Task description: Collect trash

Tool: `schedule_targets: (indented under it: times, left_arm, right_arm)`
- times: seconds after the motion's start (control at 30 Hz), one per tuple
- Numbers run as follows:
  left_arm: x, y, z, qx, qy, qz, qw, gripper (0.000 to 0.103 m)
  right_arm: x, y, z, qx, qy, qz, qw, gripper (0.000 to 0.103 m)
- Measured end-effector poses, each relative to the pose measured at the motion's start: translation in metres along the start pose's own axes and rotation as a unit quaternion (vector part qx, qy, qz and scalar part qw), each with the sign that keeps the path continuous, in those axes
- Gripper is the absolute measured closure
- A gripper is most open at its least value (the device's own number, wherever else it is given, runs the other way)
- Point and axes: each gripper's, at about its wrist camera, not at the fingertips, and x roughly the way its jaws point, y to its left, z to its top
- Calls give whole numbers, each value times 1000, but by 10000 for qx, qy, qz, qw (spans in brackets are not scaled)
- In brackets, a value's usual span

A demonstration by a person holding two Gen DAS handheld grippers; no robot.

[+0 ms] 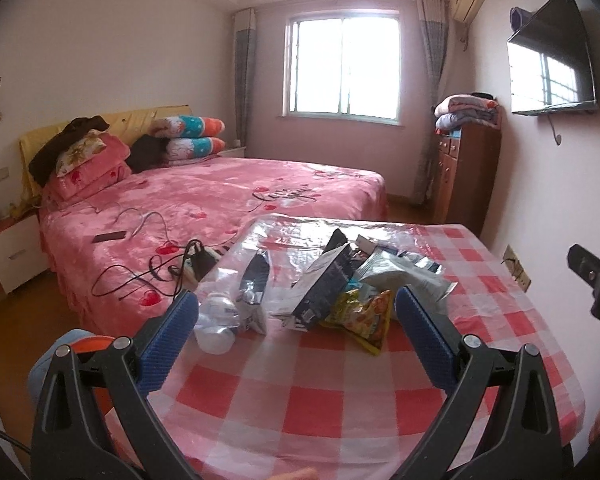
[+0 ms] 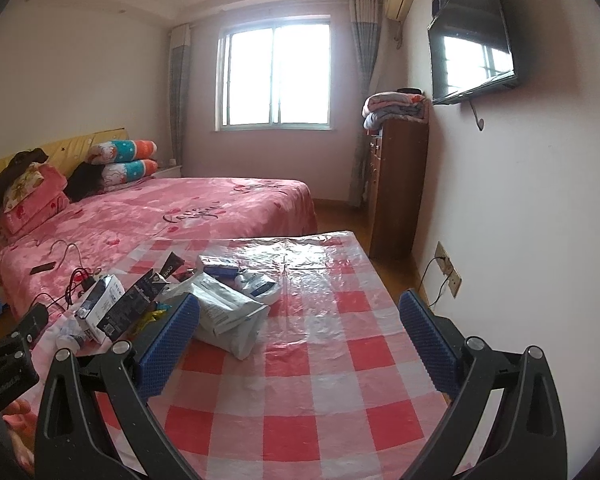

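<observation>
- Red-and-white checked plastic cloth over table (image 1: 340, 412), glossy, wrinkled at far end.
- Left claw (image 1: 296, 312) spread wide, empty, blue ribbed pads (image 1: 168, 340), hovering above near part of table.
- Trash pile just ahead of left claw, between and beyond its fingertips: yellow snack wrapper (image 1: 364, 316) closest, lying just inside right pad; dark carton (image 1: 324, 284) leaning behind it; crushed clear bottle (image 1: 216, 320) just beside left pad; black-and-white pouch (image 1: 254, 280) upright just past bottle; grey-white bag (image 1: 396, 276) beyond right pad.
- Nothing touching left pads, as far as visible.
- Right claw (image 2: 300, 312) also spread wide, empty, over bare checked cloth (image 2: 320, 380).
- From right claw: pile sits ahead and to the left; grey-white bag (image 2: 228, 312) just past left pad (image 2: 168, 348), partly hidden by it; dark carton (image 2: 136, 300) and milk-type box (image 2: 100, 300) further left; small blue box (image 2: 220, 266) and crumpled clear wrapper (image 2: 260, 284) further ahead.
- Space between right claw's pads: cloth only.
- Other claw's black body seen at right edge of left view (image 1: 596, 284), at left edge of right view (image 2: 12, 352); fingers of a hand (image 2: 16, 420) at lower left.
- Beyond table, left of both claws: bed (image 1: 204, 200) with pink cover, cables and phone (image 1: 110, 236) on it.
- Far ahead: window (image 1: 344, 56); right wall: TV (image 1: 552, 56), wooden cabinet (image 1: 464, 176) with folded blankets on top.
</observation>
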Motion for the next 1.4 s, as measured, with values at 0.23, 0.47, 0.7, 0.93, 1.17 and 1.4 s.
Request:
schedule_targets:
  times: [0.23,0.47,0.7,0.93,1.17,1.4]
  left_arm:
    - [5,6,-7,9,149,-65,9999,4]
    - [4,21,-13,-146,11,-115,9998,4]
    - [18,38,-12,28,68,-186,9998,4]
    - [70,79,4,-745,838,-484,9925,4]
    - [128,89,16,-614,1382,-387,9877,5]
    - [187,80,13,-453,1903,-393,9799,28]
  right_arm:
    - [4,-2,-4,-23,68,4,10000,5]
    - [15,-11,-11,117,257,206,9994,5]
    - [42,-18,-22,399,701,887,9928,5]
    - [72,-10,-35,482,1159,1553,9799,5]
    - [103,2,-35,422,1396,1976,9694,5]
    - [146,15,-21,315,1612,2254,9603,17]
